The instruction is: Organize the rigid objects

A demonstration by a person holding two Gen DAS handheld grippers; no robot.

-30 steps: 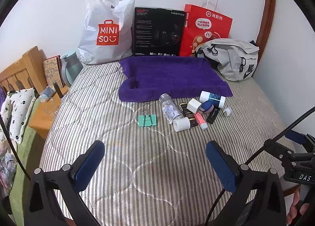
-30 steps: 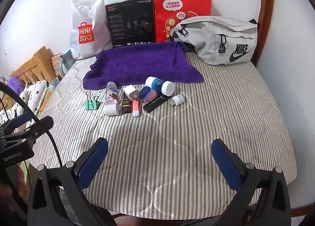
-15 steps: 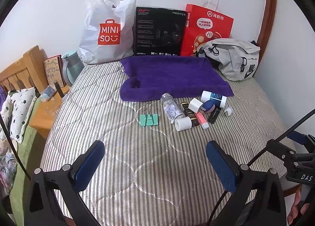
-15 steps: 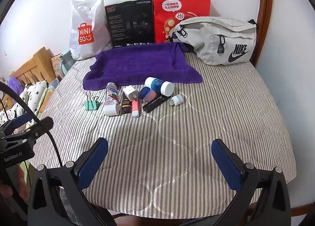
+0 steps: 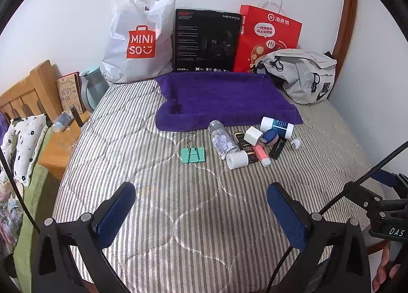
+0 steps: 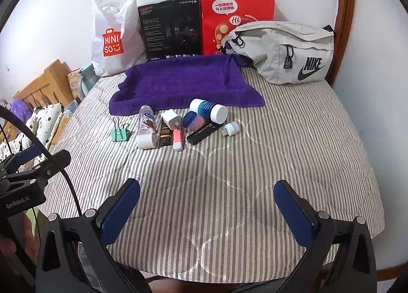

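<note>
Both grippers hang above the near part of the bed, well apart from the small things. The left gripper has its jaws spread wide and holds nothing; the right gripper is the same, wide and empty.

The things to sort lie in a loose cluster on the striped cover, just in front of the purple towel. The green binder clip sits a little apart on the left. The clear bottle lies on its side beside the dark tube, and the white plug, pink stick, blue-and-white jar and black pen crowd against each other. The small white cap lies alone on the right.

The main risk is likely the crowding: wide jaws coming down on 1 item may nudge its neighbours. The bottle and jar are round and lie flat, so a glancing touch could roll them. The soft cover gives under pressure, so a thin item such as the pen may sink and slip from the pads.
</note>
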